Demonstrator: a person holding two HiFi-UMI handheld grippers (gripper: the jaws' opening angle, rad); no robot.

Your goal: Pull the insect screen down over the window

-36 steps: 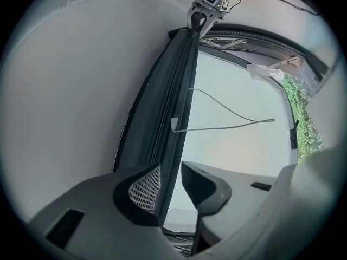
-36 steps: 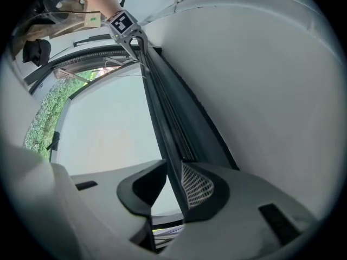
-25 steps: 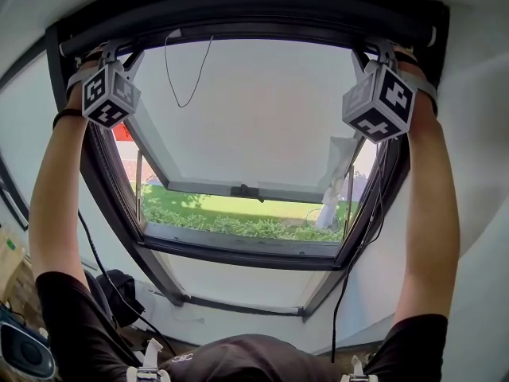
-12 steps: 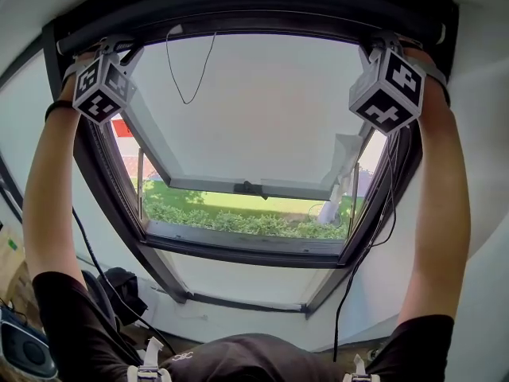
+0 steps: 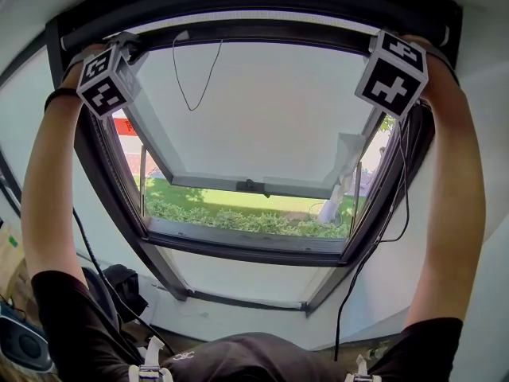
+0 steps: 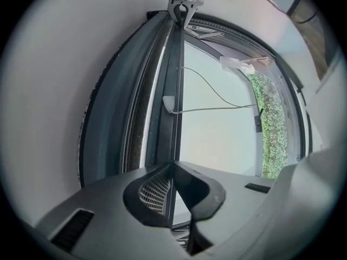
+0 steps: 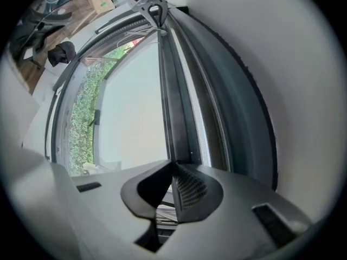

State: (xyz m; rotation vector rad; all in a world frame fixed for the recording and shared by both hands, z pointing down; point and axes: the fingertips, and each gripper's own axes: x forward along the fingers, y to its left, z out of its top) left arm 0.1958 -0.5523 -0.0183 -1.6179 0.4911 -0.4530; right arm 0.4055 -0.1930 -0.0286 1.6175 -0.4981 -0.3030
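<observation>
the person is reaching overhead to the top edge of the roof window frame (image 5: 102,183). the insect screen (image 6: 140,124) is sitting almost fully rolled up in the dark housing (image 5: 254,0) along the top, with only a narrow strip of pale mesh showing beside its pull bar (image 5: 258,28), which is running across just under the housing. the left gripper (image 6: 172,168) is pinching the thin lip of the pull bar near its left end; its jaws have just been closing and are now pressing on that lip from both sides. the right gripper (image 7: 173,168) is doing the same near the bar's right end, its jaws likewise just having been closing and now clamping the lip between them. the two grippers are sitting well apart, each close under the housing. the glass sash (image 5: 238,110) is standing swung outward below them, and grass (image 5: 238,213) is showing through the gap at its lower edge. a thin black cord (image 5: 191,86) is hanging in a loop from the top, in front of the glass.
</observation>
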